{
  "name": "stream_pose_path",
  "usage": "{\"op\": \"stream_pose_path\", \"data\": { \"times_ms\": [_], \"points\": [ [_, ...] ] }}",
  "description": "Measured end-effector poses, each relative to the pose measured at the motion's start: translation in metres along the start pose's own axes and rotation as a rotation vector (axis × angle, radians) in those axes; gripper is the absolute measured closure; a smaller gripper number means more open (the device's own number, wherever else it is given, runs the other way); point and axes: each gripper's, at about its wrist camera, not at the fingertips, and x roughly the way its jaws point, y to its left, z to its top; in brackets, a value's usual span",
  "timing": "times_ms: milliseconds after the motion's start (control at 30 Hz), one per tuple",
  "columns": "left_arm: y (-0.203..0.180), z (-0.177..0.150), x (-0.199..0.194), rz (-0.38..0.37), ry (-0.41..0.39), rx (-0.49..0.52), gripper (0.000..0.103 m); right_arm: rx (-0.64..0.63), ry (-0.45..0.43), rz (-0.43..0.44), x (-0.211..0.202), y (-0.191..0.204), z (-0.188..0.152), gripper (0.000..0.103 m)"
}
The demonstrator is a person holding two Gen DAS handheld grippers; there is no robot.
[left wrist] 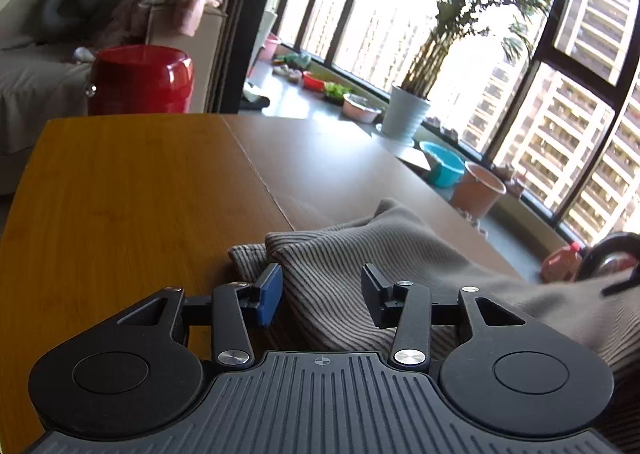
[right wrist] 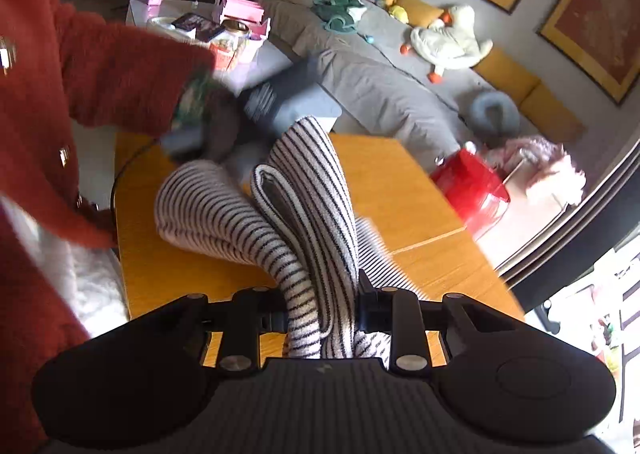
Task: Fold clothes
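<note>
Where the garment lies: striped garment (right wrist: pixel 320 214) bunched on the wooden tabletop (right wrist: pixel 400 190), partly lifted.
Right gripper (right wrist: pixel 322 314): clamped on a garment fold.
Left gripper (left wrist: pixel 322 296): jaws parted around fabric, gripping nothing.

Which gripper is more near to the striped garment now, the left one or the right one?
Right. The right gripper is shut on the striped garment, lifting a fold off the table. The left gripper is open, its fingers either side of the cloth, not gripping it.
</note>
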Motion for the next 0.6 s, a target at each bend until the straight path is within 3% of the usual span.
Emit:
{"op": "stream_pose_path", "data": {
  "times_ms": [100,233,367,500,600],
  "points": [
    [-0.018,-0.015,0.01,-0.002,0.051,0.144,0.056,0.091,0.004,0.069,0.033,-0.03,-0.004,0.073],
    [-0.018,-0.018,0.008,-0.026,0.066,0.203,0.056,0.213,0.009,0.16,0.078,-0.07,-0.01,0.071],
    [-0.01,-0.021,0.006,-0.046,0.079,0.183,0.054,0.335,0.015,0.252,0.122,-0.11,-0.016,0.067],
    [0.002,-0.02,-0.009,0.018,0.06,0.155,0.048,0.454,0.014,0.336,0.158,-0.143,-0.025,0.06],
    [0.017,-0.013,-0.03,0.059,0.012,0.094,0.039,0.526,0.001,0.357,0.167,-0.151,-0.035,0.047]
  ]
}}
